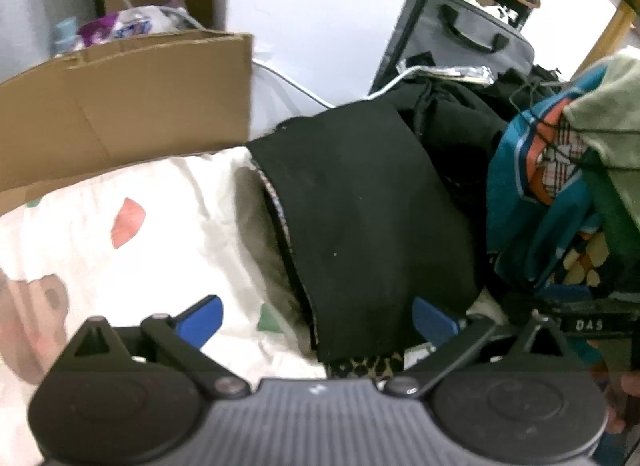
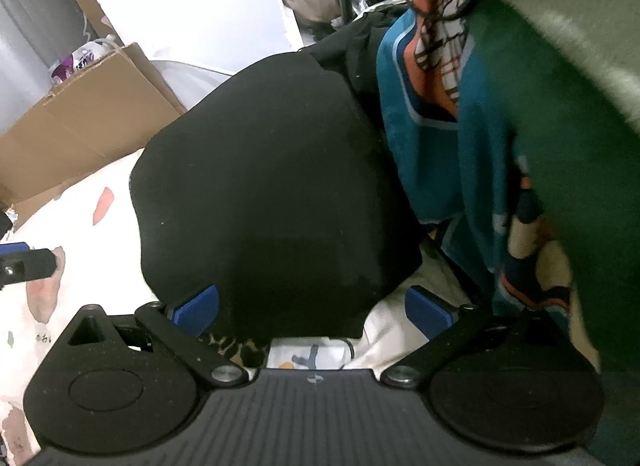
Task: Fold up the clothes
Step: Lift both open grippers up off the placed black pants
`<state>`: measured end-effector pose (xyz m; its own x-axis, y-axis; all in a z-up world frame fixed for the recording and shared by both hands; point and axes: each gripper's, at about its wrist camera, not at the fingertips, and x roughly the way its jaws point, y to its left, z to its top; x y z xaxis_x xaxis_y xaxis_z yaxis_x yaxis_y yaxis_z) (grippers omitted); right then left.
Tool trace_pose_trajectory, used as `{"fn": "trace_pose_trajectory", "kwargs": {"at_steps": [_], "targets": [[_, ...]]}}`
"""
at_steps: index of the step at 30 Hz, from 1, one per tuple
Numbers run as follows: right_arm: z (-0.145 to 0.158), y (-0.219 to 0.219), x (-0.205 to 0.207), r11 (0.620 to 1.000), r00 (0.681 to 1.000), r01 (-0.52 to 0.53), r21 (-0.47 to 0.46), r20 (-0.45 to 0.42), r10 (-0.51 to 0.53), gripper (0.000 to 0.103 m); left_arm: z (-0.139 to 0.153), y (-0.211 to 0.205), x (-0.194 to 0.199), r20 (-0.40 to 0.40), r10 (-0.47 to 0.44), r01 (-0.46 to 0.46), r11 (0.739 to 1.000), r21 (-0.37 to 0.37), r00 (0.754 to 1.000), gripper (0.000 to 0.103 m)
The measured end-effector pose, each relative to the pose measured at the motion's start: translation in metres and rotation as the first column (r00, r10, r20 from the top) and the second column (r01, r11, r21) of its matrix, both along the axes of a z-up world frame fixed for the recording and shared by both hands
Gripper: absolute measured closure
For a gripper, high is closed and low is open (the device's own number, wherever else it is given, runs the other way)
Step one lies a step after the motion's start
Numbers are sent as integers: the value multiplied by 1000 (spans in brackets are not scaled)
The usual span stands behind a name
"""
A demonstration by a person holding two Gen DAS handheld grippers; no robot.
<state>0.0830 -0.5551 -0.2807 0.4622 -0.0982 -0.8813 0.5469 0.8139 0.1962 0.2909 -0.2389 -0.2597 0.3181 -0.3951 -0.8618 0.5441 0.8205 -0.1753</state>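
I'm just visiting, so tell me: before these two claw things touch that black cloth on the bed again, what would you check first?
1. Left gripper jaws spread wide, nothing clamped: ok.
2. Right gripper jaws spread wide, nothing clamped: ok.
3. Black garment lying flat on the patterned sheet: ok.
4. Its fold neat, with no lining showing: not ok; a leopard-print edge peeks out.
5. Room on the right: not ok; hanging teal clothes crowd it.
6. Far edge of the garment: cannot tell; it merges with a dark pile.

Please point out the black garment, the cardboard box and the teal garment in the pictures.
black garment [image 2: 264, 169]: right wrist view, middle of its folded top.
cardboard box [image 1: 132, 105]: left wrist view, its long side wall.
teal garment [image 2: 424, 153]: right wrist view, its front below the neckline.
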Motion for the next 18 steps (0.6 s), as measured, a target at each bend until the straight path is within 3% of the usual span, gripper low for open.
{"fn": "trace_pose_trajectory", "kwargs": {"at_steps": [18], "targets": [[129,16,-11,1000,1000,-4,23,16,3,1,132,60,-26,22,61,-62,998,31,998,1]]}}
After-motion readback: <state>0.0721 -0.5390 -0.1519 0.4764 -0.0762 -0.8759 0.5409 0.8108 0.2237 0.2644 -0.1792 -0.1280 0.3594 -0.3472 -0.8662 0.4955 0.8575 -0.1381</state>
